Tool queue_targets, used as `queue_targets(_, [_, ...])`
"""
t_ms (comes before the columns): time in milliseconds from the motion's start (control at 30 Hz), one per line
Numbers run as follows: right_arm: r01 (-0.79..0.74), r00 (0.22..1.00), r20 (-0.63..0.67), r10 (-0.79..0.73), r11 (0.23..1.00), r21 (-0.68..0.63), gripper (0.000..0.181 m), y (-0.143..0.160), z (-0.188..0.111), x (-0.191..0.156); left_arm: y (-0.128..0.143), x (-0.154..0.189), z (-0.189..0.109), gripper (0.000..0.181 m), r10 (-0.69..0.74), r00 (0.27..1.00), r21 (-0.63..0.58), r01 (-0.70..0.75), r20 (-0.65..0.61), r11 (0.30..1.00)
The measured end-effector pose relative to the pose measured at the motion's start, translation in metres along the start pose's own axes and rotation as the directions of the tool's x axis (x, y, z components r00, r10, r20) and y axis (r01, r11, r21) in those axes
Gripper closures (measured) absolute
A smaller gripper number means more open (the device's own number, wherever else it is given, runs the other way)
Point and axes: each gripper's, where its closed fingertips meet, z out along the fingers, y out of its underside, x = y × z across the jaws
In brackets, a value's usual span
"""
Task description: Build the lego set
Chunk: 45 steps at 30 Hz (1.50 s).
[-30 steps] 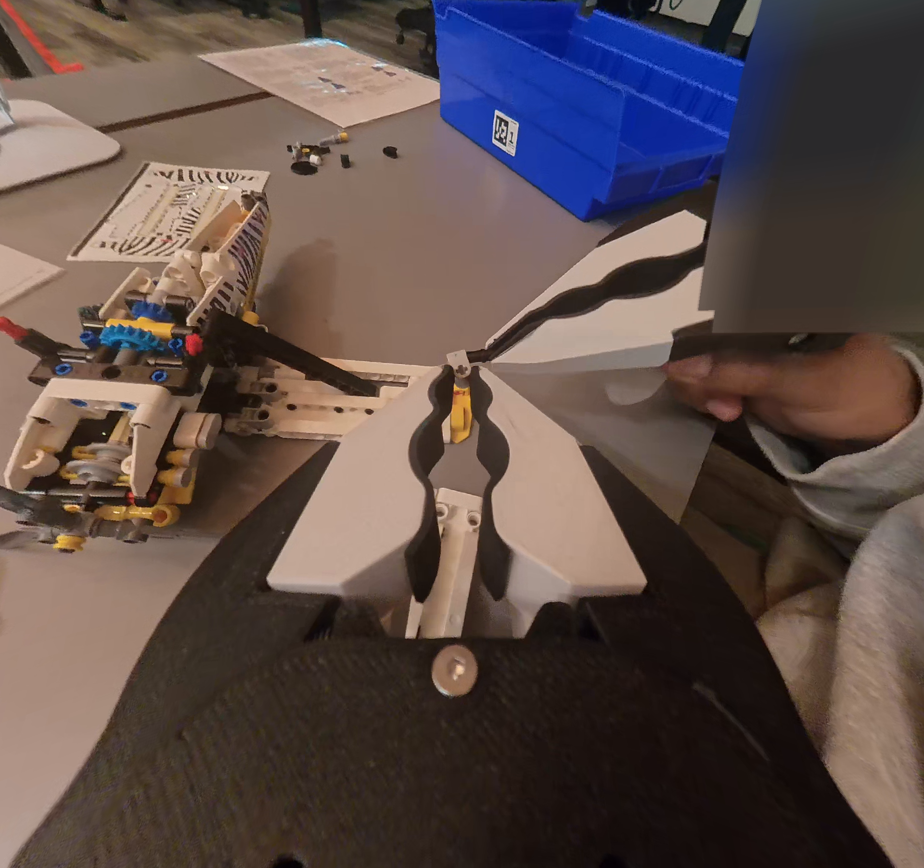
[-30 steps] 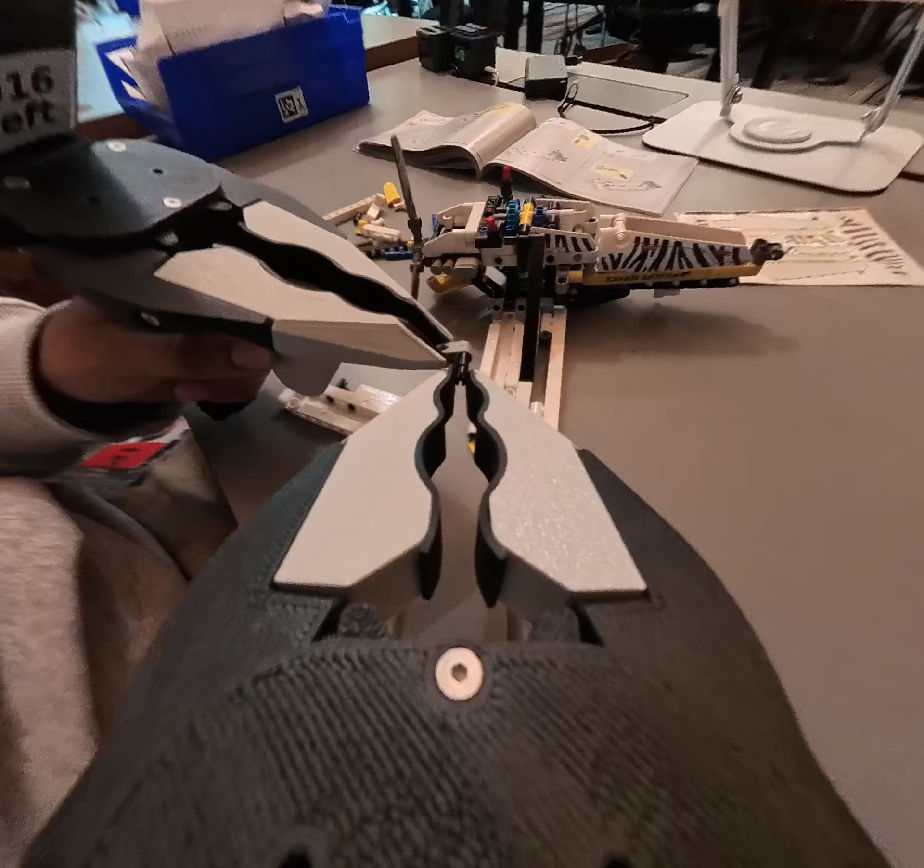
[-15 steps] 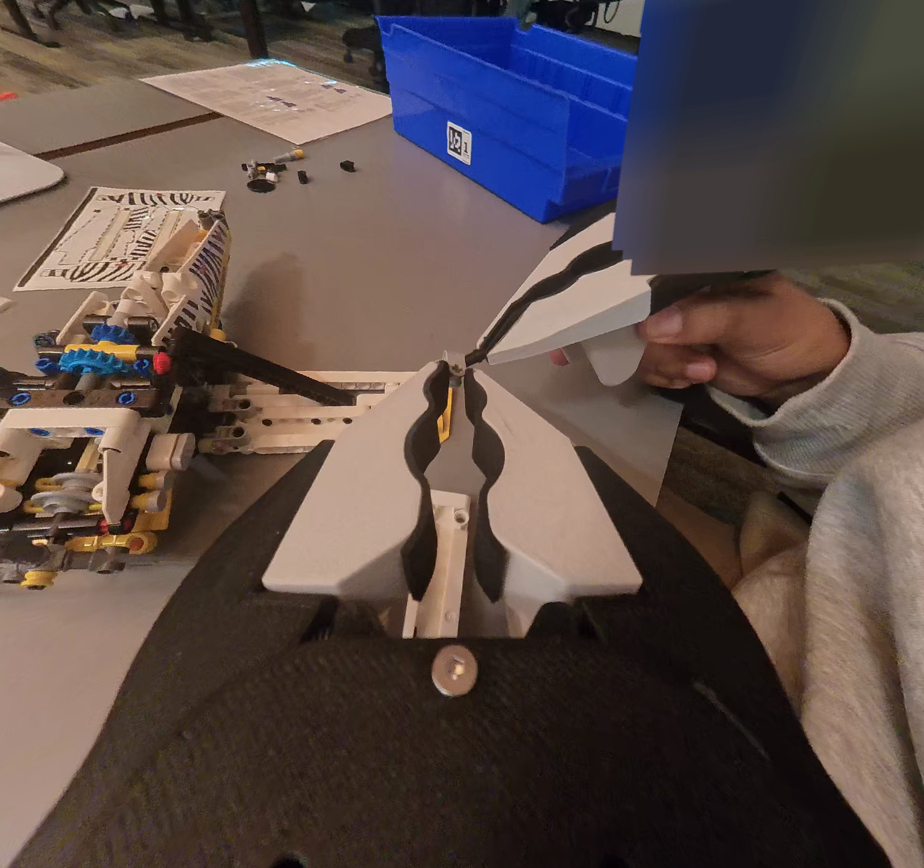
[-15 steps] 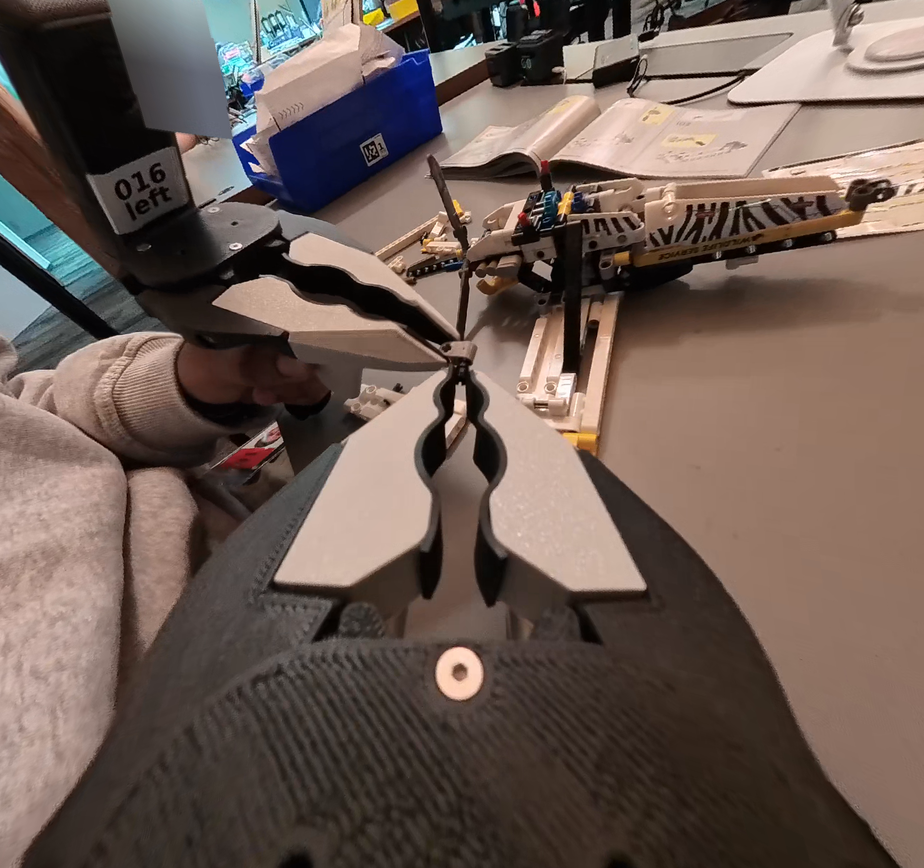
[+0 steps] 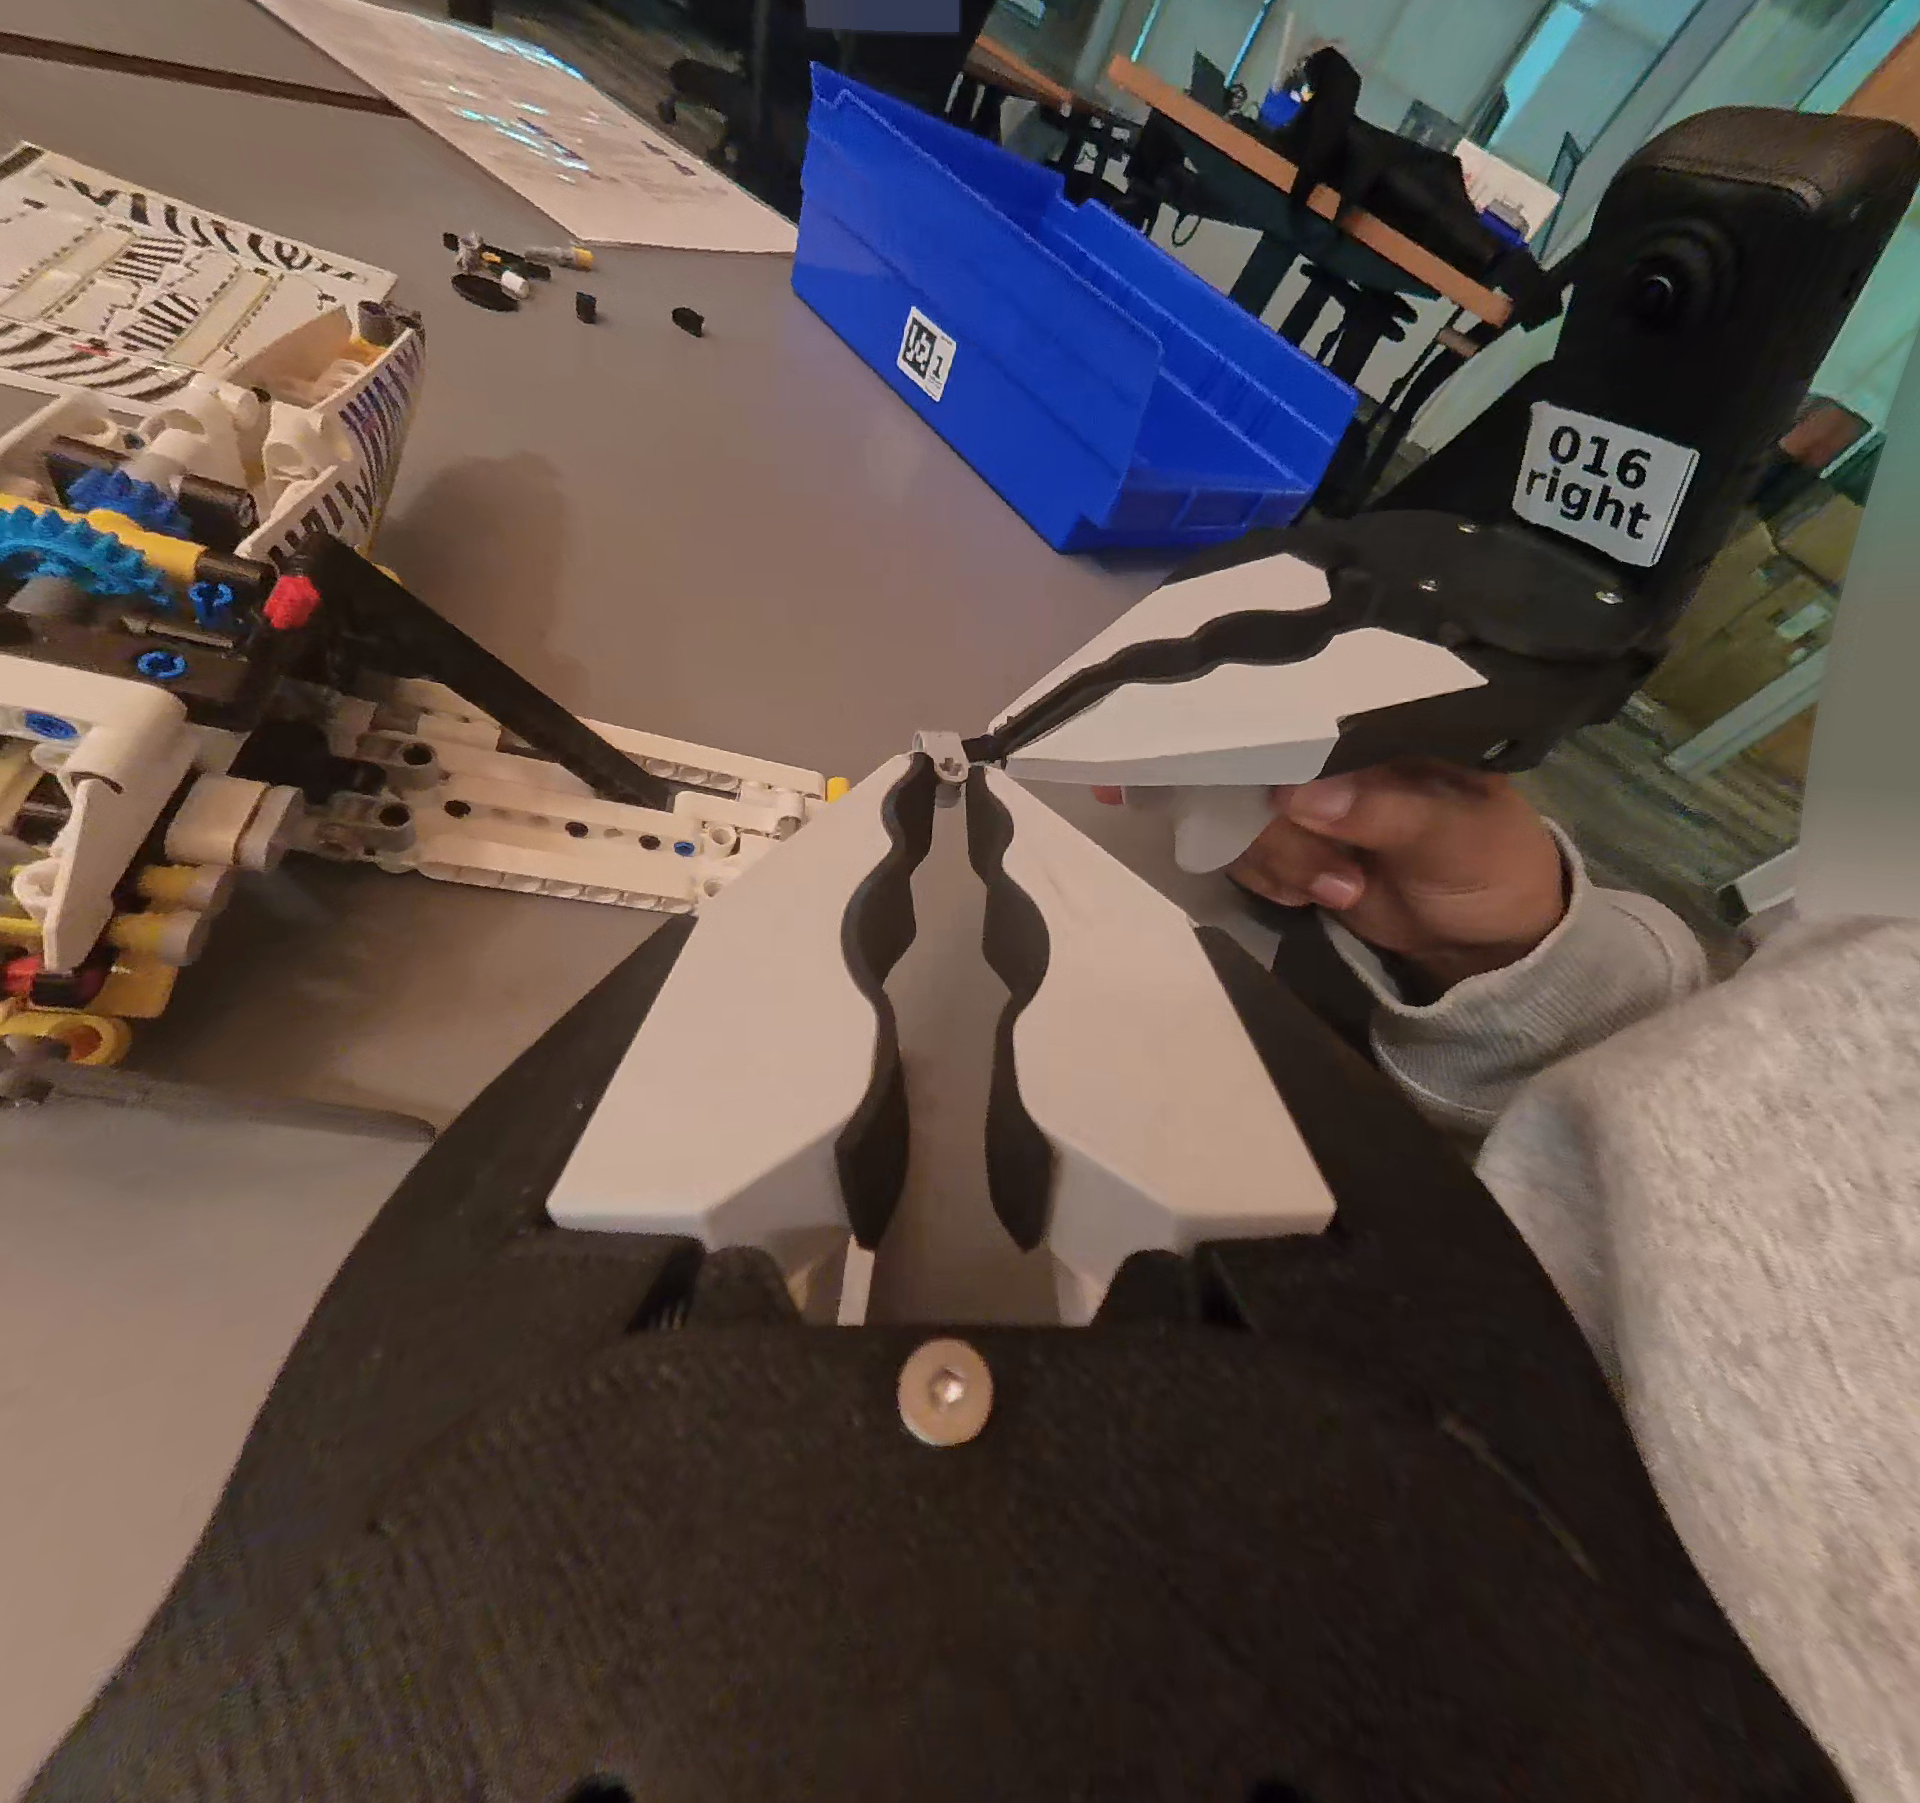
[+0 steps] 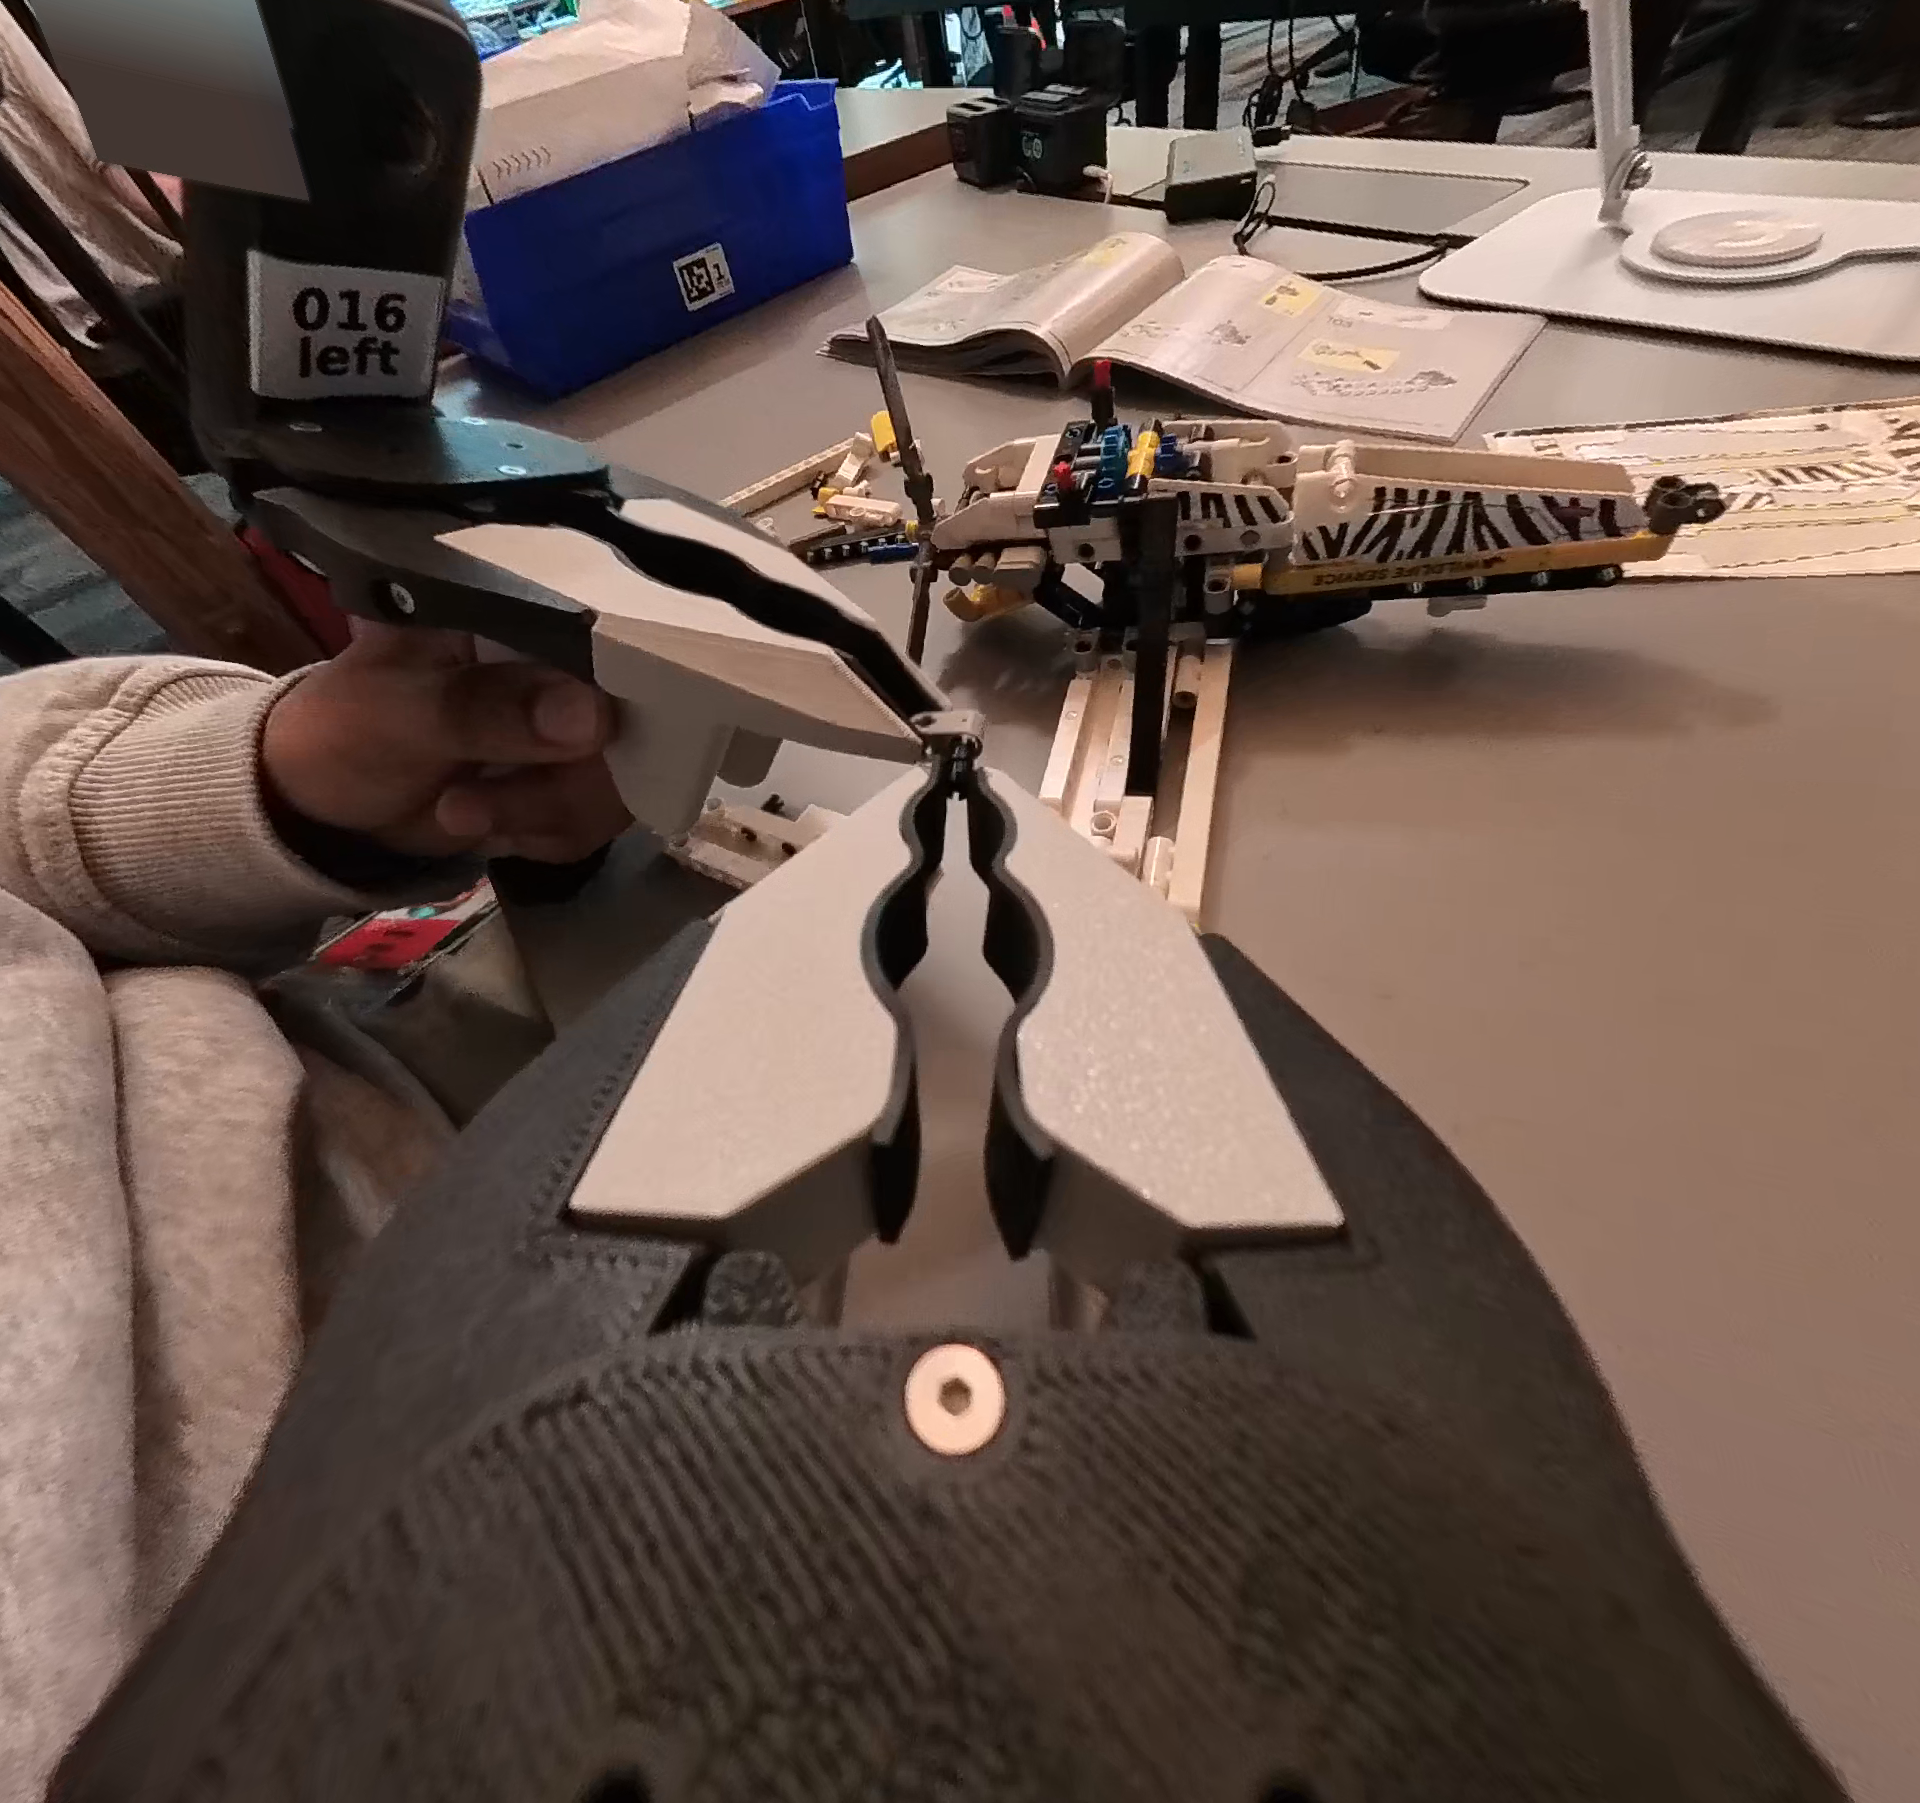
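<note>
Grey tabletop (image 5: 644, 506) stretched out ahead of both claws, with further desks and chairs dim behind it. Beyond the left gripper (image 5: 943, 774), up and to its right, sat a blue bin (image 5: 1039, 340) carrying a small white tag; a second blue bin (image 6: 665, 236), stuffed with white paper, stood far off to the upper left of the right gripper (image 6: 954, 754). Ahead of the right claw and a little to its right lay the lego helicopter (image 6: 1226, 527), white with zebra stripes and a yellow lower edge, resting on the table with its black rotor blade (image 6: 902, 506) pointing up. White lego beams (image 6: 1132, 766) ran from under the model toward the claw. Past the model an open instruction booklet (image 6: 1195, 330) lay flat, and a striped sticker sheet (image 5: 135, 278) lay to the far left of the left claw. Loose small pieces (image 5: 540, 273) were scattered well ahead of that claw.

Both grippers met tip to tip above the table edge, each held by a hand (image 5: 1392, 870) in a pale grey sleeve (image 6: 135, 797). The left claw's jaws were nearly closed, pinching a small grey connector (image 5: 948, 754). The right claw's jaws were likewise pressed almost together on a small black pin (image 6: 958, 747), which touched the grey connector.
</note>
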Motion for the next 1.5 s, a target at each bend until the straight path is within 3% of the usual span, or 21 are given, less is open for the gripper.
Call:
queue_targets(200, [-0.094,0.995,0.038,0.094,0.996,0.004,0.179,0.002,0.001,0.001,0.001,0.001,-0.001,0.178,-0.007,1.0,-0.001,0.007,-0.003,1.0])
queue_targets(300, [-0.156,0.986,0.049,0.157,0.988,-0.02,0.18,0.006,0.004,0.002,0.004,0.029,0.005,0.181,-0.049,0.989,-0.02,0.046,-0.14,0.999])
queue_targets(367, [-0.152,0.987,0.046,0.153,0.988,-0.015,0.179,0.005,0.002,0.004,0.004,0.021,0.007,0.181,0.052,0.998,-0.027,-0.053,-0.037,0.998])
queue_targets(467, [-0.146,0.989,0.012,0.146,0.989,-0.016,0.179,0.007,-0.002,0.012,-0.007,0.01,-0.001,0.181,0.016,1.0,0.0,-0.016,-0.013,1.0])
queue_targets(667, [-0.109,0.993,-0.049,0.109,0.994,-0.002,0.179,0.005,-0.011,0.028,0.001,-0.02,-0.014,0.181,0.088,0.98,-0.077,-0.076,0.176,0.994])
queue_targets(933, [-0.117,0.99,-0.072,0.125,0.987,0.106,0.18,-0.011,-0.036,0.047,0.02,0.001,-0.025,0.181,0.133,0.983,-0.135,-0.115,0.126,0.984])
queue_targets(1067, [-0.111,0.99,-0.065,0.123,0.98,0.168,0.18,-0.021,-0.049,0.046,0.025,0.035,-0.021,0.181,0.098,0.995,-0.131,-0.098,-0.007,0.987])
queue_targets(1167, [-0.073,0.992,-0.087,0.091,0.978,0.194,0.18,-0.026,-0.058,0.043,0.049,0.076,-0.016,0.181,0.13,0.979,-0.206,-0.162,-0.159,0.965])
queue_targets(1267, [-0.054,0.994,-0.081,0.073,0.975,0.214,0.18,-0.032,-0.065,0.037,0.096,0.109,-0.01,0.167,0.194,0.934,-0.357,-0.299,-0.301,0.885])
queue_targets(1400, [-0.04,0.996,-0.063,0.056,0.971,0.237,0.18,-0.039,-0.07,0.028,0.16,0.118,-0.003,0.155,0.314,0.859,-0.524,-0.499,-0.405,0.69])
queue_targets(1500, [-0.021,0.997,-0.063,0.038,0.97,0.241,0.18,-0.042,-0.073,0.022,0.181,0.117,0.009,0.15,0.369,0.833,-0.534,-0.549,-0.412,0.643])
